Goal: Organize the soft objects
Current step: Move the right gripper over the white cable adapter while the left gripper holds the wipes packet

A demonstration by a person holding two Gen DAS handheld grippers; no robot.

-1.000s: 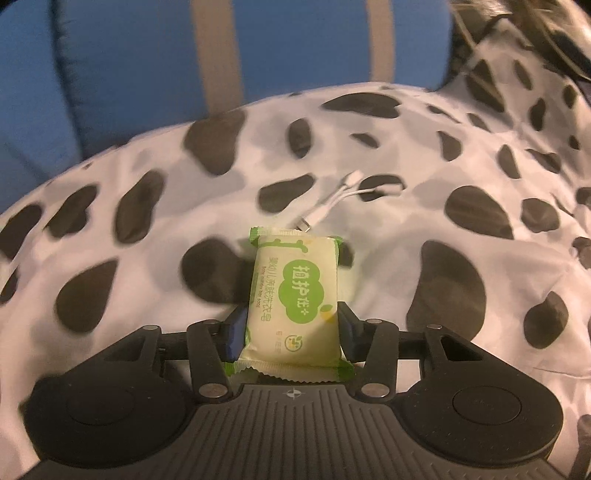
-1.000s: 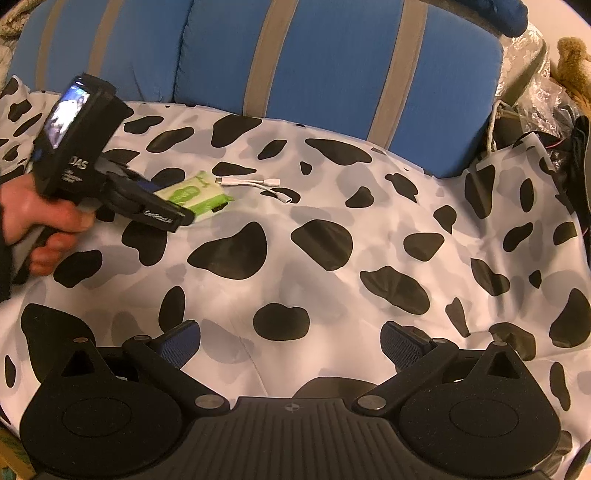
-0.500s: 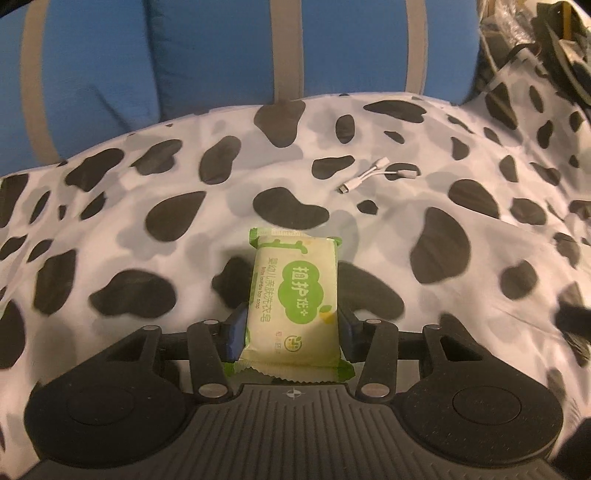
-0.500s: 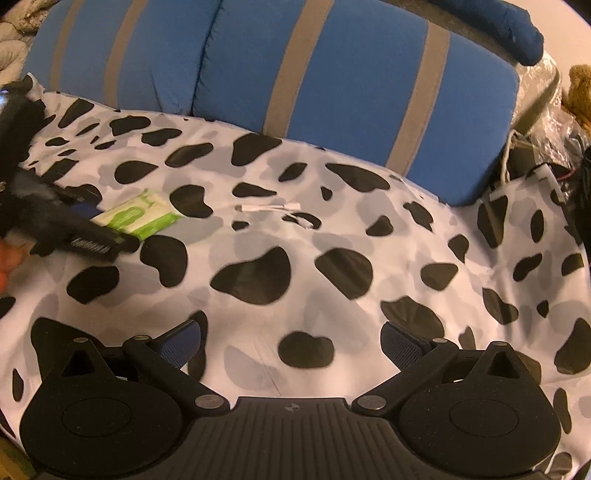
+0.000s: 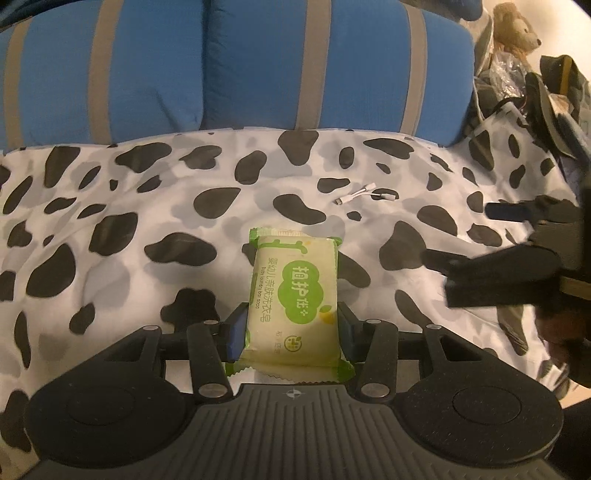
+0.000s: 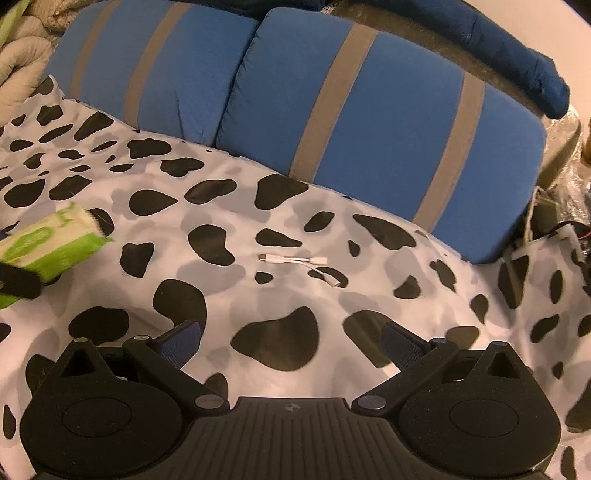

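Note:
My left gripper [image 5: 291, 326] is shut on a yellow-green packet of laundry soap [image 5: 293, 295], lifted off the cow-print sheet [image 5: 147, 221]. The right wrist view catches that soap packet [image 6: 48, 240] at its far left edge, with a dark finger of the left gripper across it. My right gripper [image 6: 290, 341] stands open above the sheet with nothing between its blue pads [image 6: 181, 341]. From the left wrist view the right gripper [image 5: 517, 243] shows blurred at the right edge. A small white adapter cable [image 6: 299, 262] lies on the sheet ahead of the right gripper.
Blue cushions with grey stripes [image 6: 332, 103] line the back of the sheet. Bags, cables and a brown plush bear [image 5: 513, 26] crowd the far right. A rolled dark blue fabric [image 6: 517, 74] lies on top of the cushions, and beige bedding [image 6: 18, 66] sits at the far left.
The left gripper rose and pulled back with the soap packet, so more sheet and cushions show. The right gripper slid toward the white cable, which now lies closer and more central.

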